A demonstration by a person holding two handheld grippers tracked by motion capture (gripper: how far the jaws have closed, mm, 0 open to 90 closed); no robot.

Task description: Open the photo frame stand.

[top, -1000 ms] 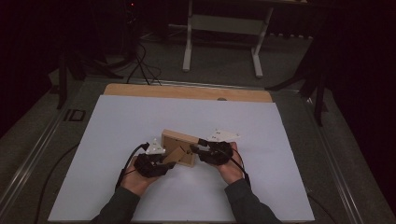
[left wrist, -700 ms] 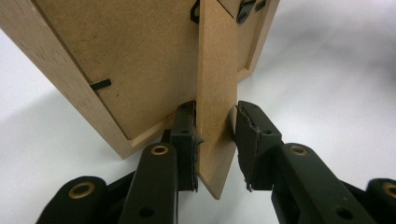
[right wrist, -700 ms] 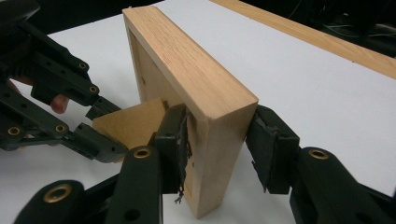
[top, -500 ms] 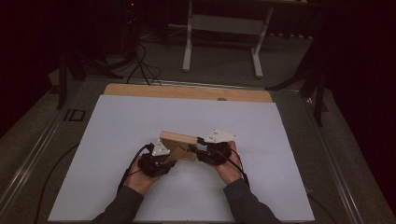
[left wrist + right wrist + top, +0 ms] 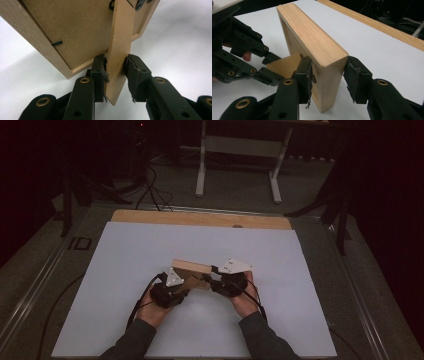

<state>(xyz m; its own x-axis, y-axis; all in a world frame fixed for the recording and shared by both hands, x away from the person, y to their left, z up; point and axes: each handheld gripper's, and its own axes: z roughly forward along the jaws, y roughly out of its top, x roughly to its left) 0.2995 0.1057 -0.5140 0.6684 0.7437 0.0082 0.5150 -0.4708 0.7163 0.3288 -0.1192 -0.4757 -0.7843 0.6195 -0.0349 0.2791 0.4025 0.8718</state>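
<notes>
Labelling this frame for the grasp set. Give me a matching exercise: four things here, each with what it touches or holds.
Things:
1. left gripper
2. right gripper
3. picture frame
4. white sheet

States:
A. covers the table
B. jaws on the frame's corner
C. jaws around the fold-out stand
D. held between both grippers

Pairs: 1-C, 2-B, 3-D, 4-A

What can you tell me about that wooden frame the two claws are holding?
The wooden frame is a light oak-looking picture frame with a brown fibreboard back and small black clips. It stands tilted on the white table. Its fold-out stand sits between the left claw's jaws; the right claw straddles the frame's side edge.
</notes>
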